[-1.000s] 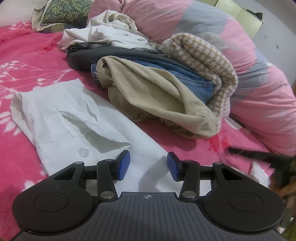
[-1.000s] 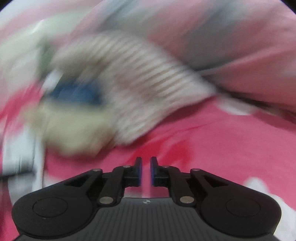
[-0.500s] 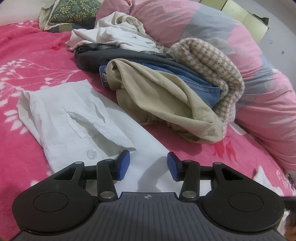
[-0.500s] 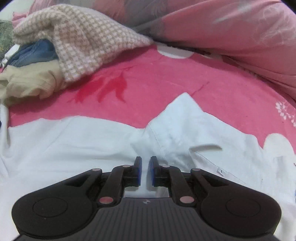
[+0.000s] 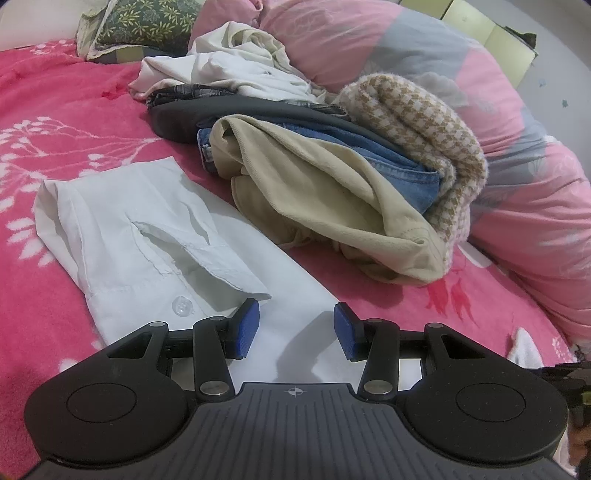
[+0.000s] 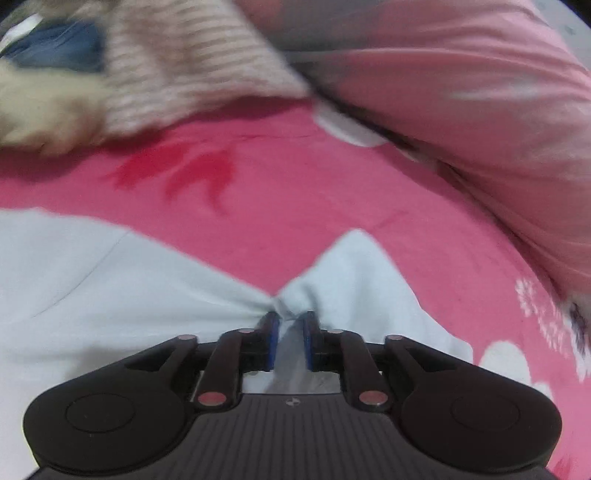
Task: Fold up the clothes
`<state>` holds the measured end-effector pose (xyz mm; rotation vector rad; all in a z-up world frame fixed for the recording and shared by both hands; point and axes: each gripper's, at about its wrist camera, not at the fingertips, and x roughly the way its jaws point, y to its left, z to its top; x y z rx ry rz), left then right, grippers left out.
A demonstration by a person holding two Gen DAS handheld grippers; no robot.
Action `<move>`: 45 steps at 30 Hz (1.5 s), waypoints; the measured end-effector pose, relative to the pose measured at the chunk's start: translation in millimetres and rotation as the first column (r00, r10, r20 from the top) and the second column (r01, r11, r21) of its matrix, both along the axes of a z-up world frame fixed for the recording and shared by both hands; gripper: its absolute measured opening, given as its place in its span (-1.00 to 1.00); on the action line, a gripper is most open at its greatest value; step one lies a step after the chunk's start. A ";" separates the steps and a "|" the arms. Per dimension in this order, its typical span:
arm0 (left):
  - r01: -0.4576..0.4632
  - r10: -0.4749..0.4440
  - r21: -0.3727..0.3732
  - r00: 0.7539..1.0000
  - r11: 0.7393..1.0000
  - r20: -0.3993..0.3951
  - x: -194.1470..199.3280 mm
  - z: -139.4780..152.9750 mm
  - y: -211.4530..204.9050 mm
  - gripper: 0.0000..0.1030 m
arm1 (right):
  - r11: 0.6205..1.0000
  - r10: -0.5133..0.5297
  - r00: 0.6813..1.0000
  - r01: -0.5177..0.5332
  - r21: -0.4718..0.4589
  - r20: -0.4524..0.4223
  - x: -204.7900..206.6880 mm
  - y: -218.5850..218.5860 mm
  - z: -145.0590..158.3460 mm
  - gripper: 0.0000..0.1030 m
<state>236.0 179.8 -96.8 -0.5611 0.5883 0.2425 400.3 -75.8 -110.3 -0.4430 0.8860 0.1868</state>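
Note:
A white shirt (image 5: pixel 147 236) lies flat on the pink bedspread, its cuffed sleeve and a clear button toward me in the left wrist view. My left gripper (image 5: pixel 295 332) hovers open just above the shirt's near part, nothing between its blue pads. In the blurred right wrist view the white shirt (image 6: pixel 110 280) is bunched at its collar area, and my right gripper (image 6: pixel 290 332) is shut on a pinched fold of that cloth, which rises into the narrow gap between the pads.
A heap of clothes lies behind the shirt: a beige garment (image 5: pixel 325 199), blue denim (image 5: pixel 399 162), a houndstooth knit (image 5: pixel 424 118), dark and white pieces. A pink and grey duvet (image 5: pixel 480 92) runs along the right. A green patterned pillow (image 5: pixel 147 26) sits far left.
My right gripper has come down onto the shirt's collar area and pinched up a fold. The left gripper has drifted slightly and stays open over the shirt.

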 end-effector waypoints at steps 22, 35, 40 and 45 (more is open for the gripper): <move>0.033 -0.033 0.009 0.999 0.999 0.032 -2.2 3.8 -4.1 -0.13 | 0.962 -0.139 0.990 0.126 0.244 0.033 27.7 7.6 15.8 -0.62; -0.090 0.108 -0.144 0.987 0.985 0.115 -44.2 23.0 58.2 -0.11 | 0.909 0.012 0.999 -0.026 0.416 0.038 -101.9 37.8 104.1 -0.59; -0.136 0.156 -0.221 0.985 0.966 0.075 -60.2 11.7 105.4 -0.11 | 0.900 0.179 0.983 -0.183 0.396 0.046 -134.4 98.5 93.9 -0.30; -0.112 0.150 -0.283 0.982 0.953 0.115 -76.9 5.7 132.9 -0.08 | 0.877 0.312 0.950 -0.302 0.375 0.036 -158.8 148.2 72.8 -0.30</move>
